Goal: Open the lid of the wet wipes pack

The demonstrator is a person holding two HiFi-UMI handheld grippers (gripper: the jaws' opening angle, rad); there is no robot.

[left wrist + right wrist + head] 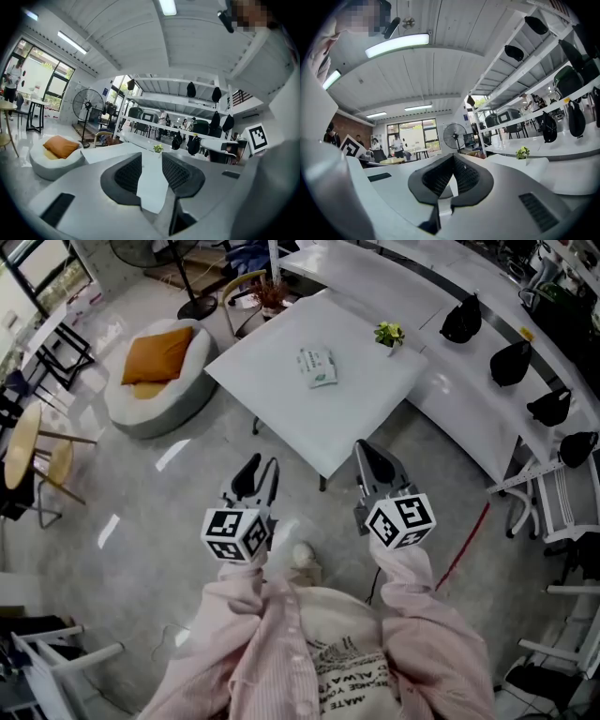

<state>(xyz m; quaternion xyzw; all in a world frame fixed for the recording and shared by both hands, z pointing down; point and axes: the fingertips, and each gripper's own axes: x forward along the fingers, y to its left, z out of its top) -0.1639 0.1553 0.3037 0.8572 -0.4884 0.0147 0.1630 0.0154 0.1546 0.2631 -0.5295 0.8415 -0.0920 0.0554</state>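
Lid seemingly unopened, reach still to make
Wet wipes pack (317,367) on the table (366,423) at twelve o'clock, well apart from both; left gripper (263,465) jaws apart, empty; right gripper (366,452) jaws together, empty

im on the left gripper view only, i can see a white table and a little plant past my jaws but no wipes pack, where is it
Observer: The head view shows the wet wipes pack lying flat near the middle of the white table. It is to the left of the plant and nearer to you.
Operator: ok and whats the right gripper doing, cant see its jaws from here
Observer: In the right gripper view, the right gripper has its jaws together at the tips, with nothing between them.
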